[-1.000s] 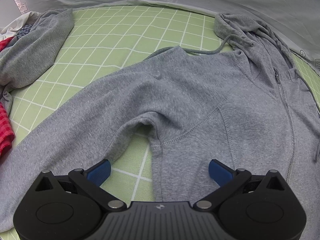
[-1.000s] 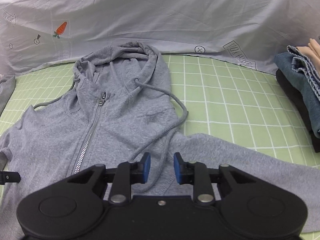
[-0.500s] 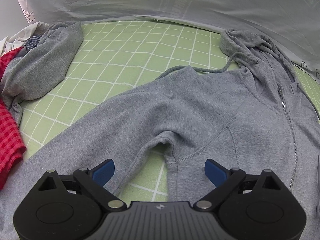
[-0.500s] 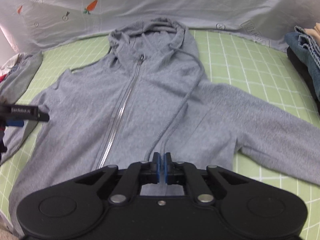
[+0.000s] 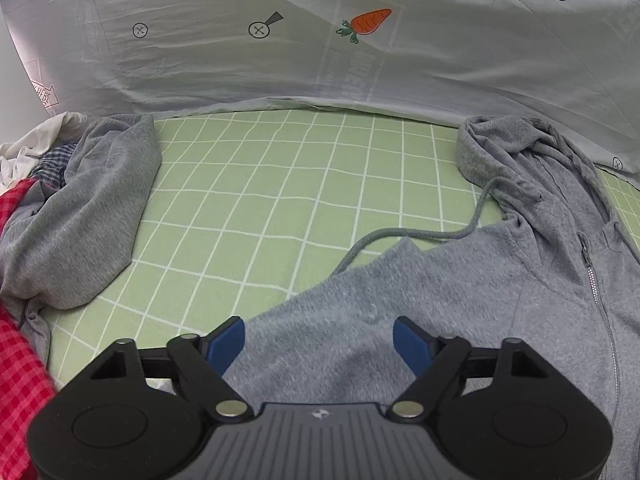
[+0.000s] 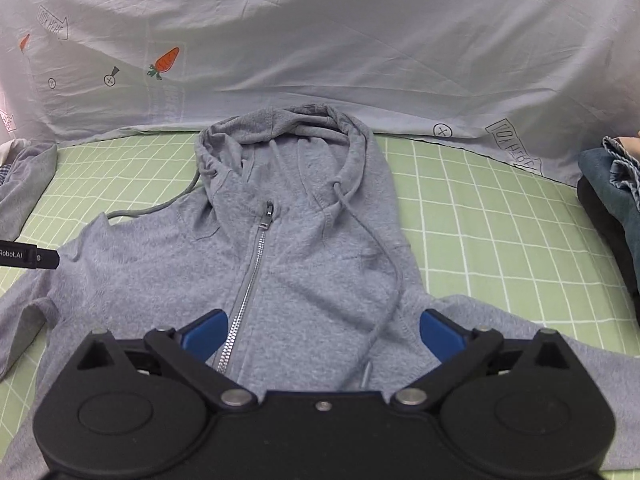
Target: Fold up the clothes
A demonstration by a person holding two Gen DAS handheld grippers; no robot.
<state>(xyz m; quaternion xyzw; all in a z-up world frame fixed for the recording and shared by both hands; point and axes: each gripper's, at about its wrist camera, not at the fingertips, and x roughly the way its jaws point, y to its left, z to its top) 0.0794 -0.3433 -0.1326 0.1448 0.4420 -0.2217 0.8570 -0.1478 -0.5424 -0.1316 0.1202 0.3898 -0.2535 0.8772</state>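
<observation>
Carrot-print sheet (image 6: 320,60) — "LOOK HERE" — behind grey hoodie (image 6: 288,248); both grippers' jaws apart.

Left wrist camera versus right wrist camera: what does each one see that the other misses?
Only the left wrist view shows the red checked cloth in the pile of unfolded clothes, and the open left gripper. Only the right wrist view shows the folded jeans, the whole zipper, and the open right gripper. Both show the grey hoodie lying front-up on the green checked mat before the carrot-print sheet.
</observation>
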